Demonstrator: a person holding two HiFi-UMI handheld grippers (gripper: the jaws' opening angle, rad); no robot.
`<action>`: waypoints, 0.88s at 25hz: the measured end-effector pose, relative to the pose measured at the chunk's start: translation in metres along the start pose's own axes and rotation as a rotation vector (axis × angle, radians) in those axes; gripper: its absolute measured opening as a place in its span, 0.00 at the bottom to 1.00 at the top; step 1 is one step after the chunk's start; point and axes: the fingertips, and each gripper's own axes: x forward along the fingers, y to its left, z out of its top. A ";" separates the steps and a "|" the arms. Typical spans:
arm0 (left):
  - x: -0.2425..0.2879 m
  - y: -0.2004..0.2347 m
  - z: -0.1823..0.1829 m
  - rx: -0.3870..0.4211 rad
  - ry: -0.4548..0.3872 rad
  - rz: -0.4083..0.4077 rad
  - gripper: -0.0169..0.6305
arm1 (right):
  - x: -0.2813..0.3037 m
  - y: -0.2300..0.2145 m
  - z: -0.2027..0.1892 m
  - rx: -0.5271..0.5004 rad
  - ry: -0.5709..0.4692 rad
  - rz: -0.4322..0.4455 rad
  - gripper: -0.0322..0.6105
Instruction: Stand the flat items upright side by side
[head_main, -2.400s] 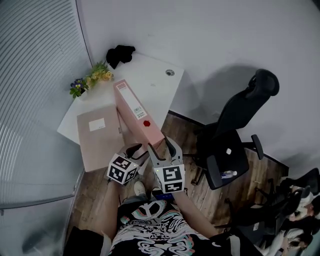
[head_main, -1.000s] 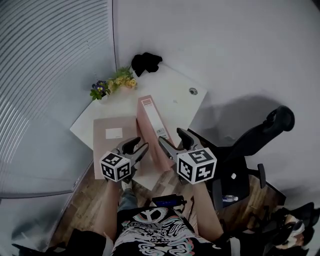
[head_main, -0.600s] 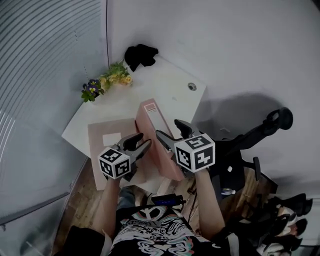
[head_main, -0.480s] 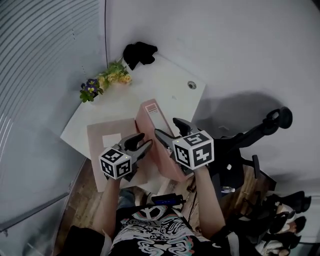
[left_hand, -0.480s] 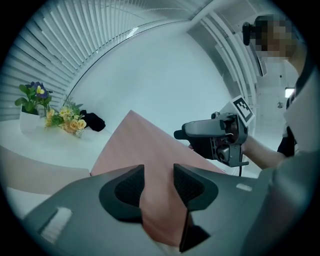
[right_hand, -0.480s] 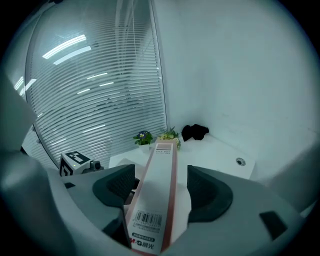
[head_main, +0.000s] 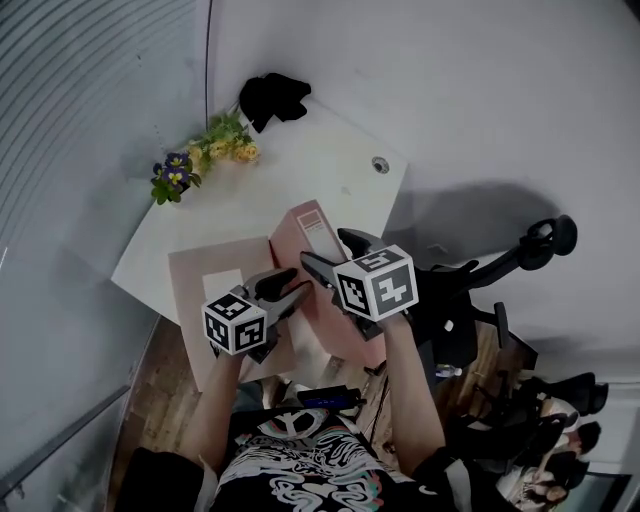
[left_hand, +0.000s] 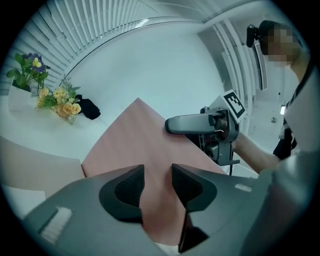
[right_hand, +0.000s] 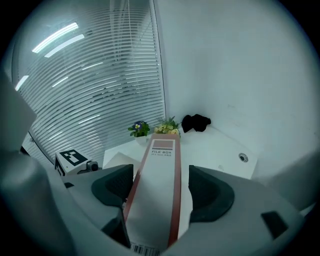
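Before you, the file box is pink, its white spine label edged in dark red. The flat file box is a duller, paler pink with a white label. The bench is white. The yellow flowers and purple flowers have green leaves, and the cloth is black. Your left hand-held gripper and right hand-held gripper are dark grey, each cube patterned in black-and-white squares. Your shirt is black with white swirls. The floor is brown wood plank, the office chair black, the blinds pale grey, finely striped.
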 end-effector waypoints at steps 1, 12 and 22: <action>0.001 0.000 -0.001 -0.004 0.003 -0.008 0.27 | 0.003 0.000 -0.001 0.003 0.009 -0.004 0.59; 0.002 0.002 -0.003 -0.060 0.000 -0.063 0.27 | 0.015 0.005 -0.011 -0.029 0.116 -0.016 0.56; 0.004 0.003 -0.001 -0.070 0.010 -0.073 0.27 | 0.010 0.001 -0.007 -0.010 0.088 -0.059 0.55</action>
